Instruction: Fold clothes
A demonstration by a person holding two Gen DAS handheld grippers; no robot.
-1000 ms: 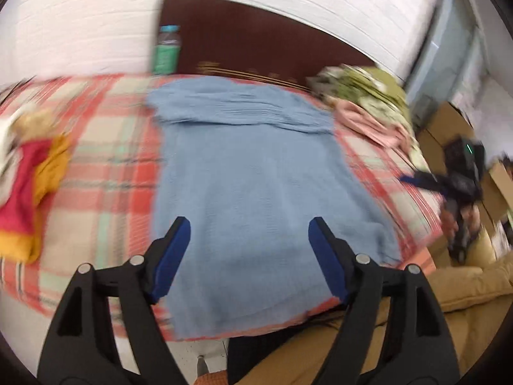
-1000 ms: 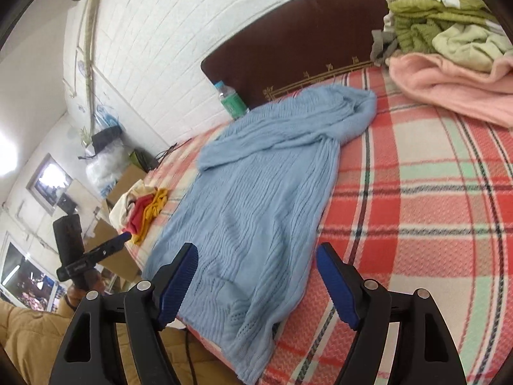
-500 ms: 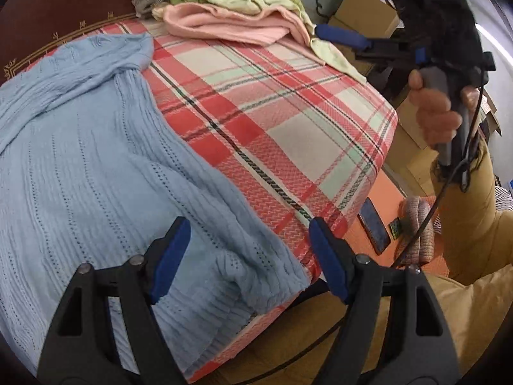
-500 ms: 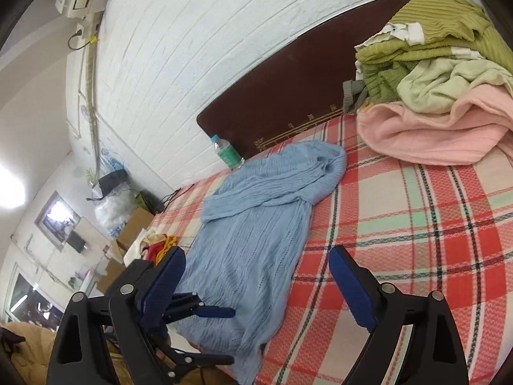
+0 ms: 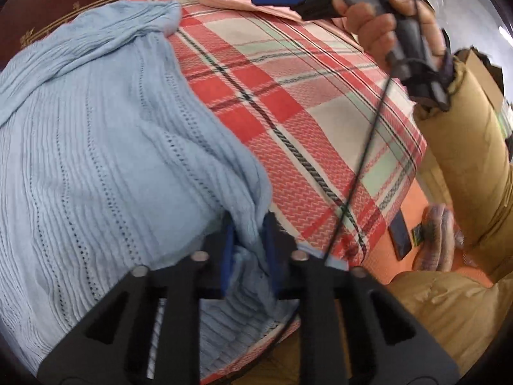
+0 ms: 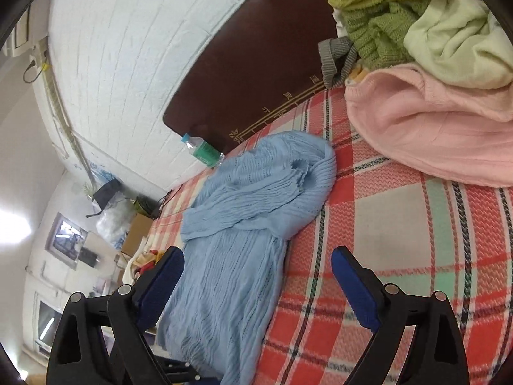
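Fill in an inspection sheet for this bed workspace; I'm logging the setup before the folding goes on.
Surface: plaid blanket over the bed.
Job's things: blue knit sweater spread flat, its near corner bunched.
Clutter: pile of pink and green clothes; water bottle by the headboard; phone on the floor.
Grippers: left gripper has just closed, shut on the sweater's hem; right gripper open, holding nothing.
Cables: black cord hanging from the right gripper's handle.
Surroundings: white brick wall, cardboard boxes.
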